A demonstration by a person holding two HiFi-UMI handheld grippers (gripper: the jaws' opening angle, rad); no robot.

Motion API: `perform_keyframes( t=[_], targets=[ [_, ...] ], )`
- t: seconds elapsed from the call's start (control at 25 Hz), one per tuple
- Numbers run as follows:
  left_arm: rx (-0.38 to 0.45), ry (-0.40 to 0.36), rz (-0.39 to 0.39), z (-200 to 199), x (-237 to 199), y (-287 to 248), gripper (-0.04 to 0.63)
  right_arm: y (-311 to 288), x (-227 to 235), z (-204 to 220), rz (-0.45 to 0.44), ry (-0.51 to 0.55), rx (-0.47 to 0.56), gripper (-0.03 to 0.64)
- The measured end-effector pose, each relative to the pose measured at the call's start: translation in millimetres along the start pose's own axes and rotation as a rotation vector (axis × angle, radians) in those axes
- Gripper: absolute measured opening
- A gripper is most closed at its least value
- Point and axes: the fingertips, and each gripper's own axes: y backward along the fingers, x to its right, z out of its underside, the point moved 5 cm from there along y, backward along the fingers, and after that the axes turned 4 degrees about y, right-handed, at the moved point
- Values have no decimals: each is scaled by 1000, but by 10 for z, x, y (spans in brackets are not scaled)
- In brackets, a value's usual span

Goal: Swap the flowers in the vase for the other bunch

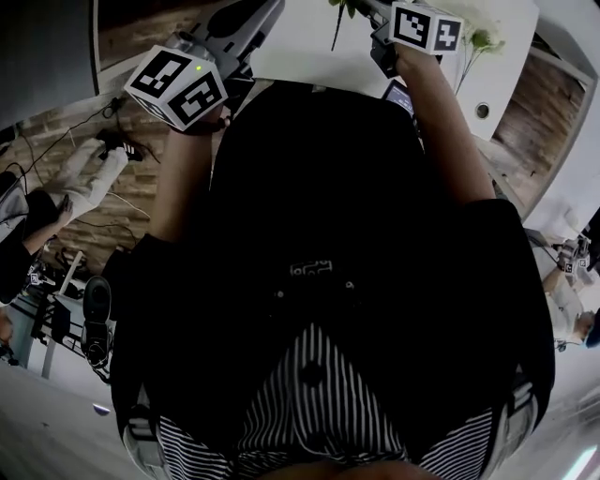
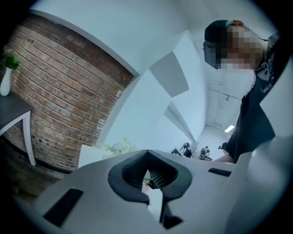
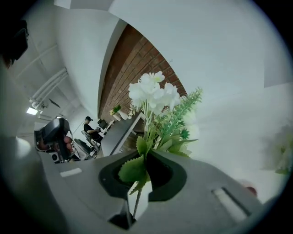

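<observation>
Where right tool clamps, flowers (jagged-leaved) fan.

No words, numbers or brand names can be read. Black-and-white square markers are carried on the left cube, up and left of the shirt, and on the right cube, up and right of it; they are block patterns, not letters. A small pale mark is seen on the shirt's chest, too small to be read.

Dim, shadowed head view; brighter gripper views, fisheye-bent edges, slightly soft throughout.
</observation>
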Motion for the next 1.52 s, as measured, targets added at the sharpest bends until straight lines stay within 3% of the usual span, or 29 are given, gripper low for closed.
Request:
perform_keyframes(
  t=[0.24, 0.84, 1.08, 1.32, 1.52],
  targets=[
    [30, 39, -33, 2, -223, 324, 5, -405, 10, 97, 58, -26, -37, 29],
    [37, 64, -89, 104, -340, 375, 5, -796, 513, 522, 198, -92, -195, 29],
    [28, 71, -87, 172, -400, 377, 5, -958, 543, 701, 241, -20, -242, 49],
    [2, 49, -54, 99, -361, 368, 6, -867, 304, 604, 228, -9, -222, 158],
    [-36, 20, -7, 131, -248, 119, 5, -458, 184, 453, 214, 7, -125, 179]
  ],
)
